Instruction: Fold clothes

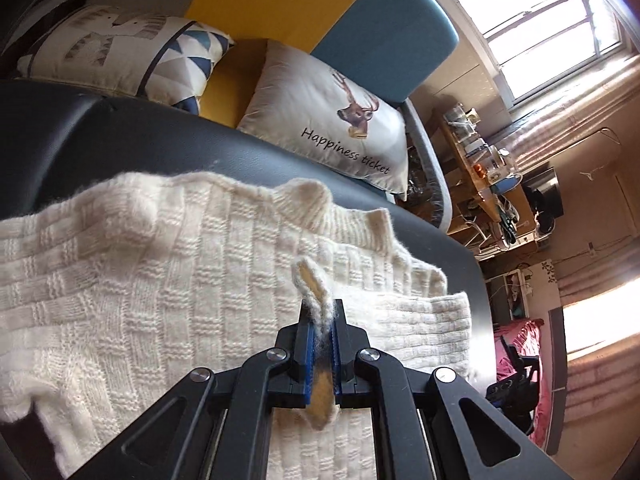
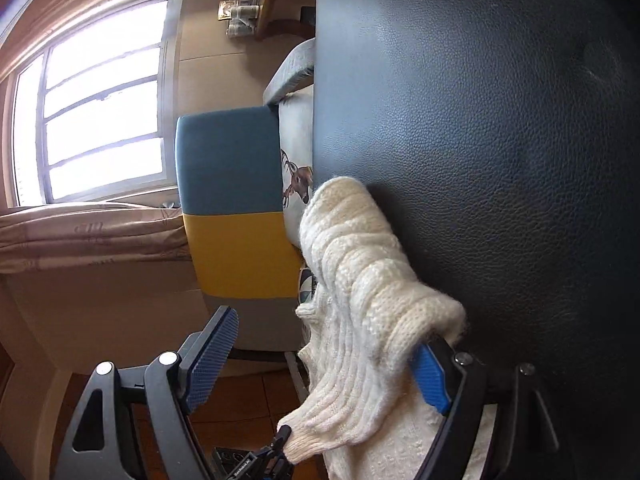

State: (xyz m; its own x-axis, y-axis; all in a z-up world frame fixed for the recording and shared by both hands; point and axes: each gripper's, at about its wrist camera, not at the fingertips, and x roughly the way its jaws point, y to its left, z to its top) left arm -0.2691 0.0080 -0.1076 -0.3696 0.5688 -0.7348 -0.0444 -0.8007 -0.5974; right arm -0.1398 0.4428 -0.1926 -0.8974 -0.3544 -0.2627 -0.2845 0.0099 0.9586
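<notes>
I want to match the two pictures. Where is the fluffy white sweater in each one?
Left wrist view: the sweater is spread across the middle and lower left on the dark cushion, one edge pinched in the left gripper.
Right wrist view: the sweater hangs bunched at lower centre, draped over one finger of the open right gripper.
Shared landmark: the deer pillow.

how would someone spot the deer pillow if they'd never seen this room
Find the sofa with the yellow and blue backrest behind the dark table. The deer pillow leans at its blue end. Unlike the triangle-patterned cushion beside it, it reads "Happiness ticket".
</notes>
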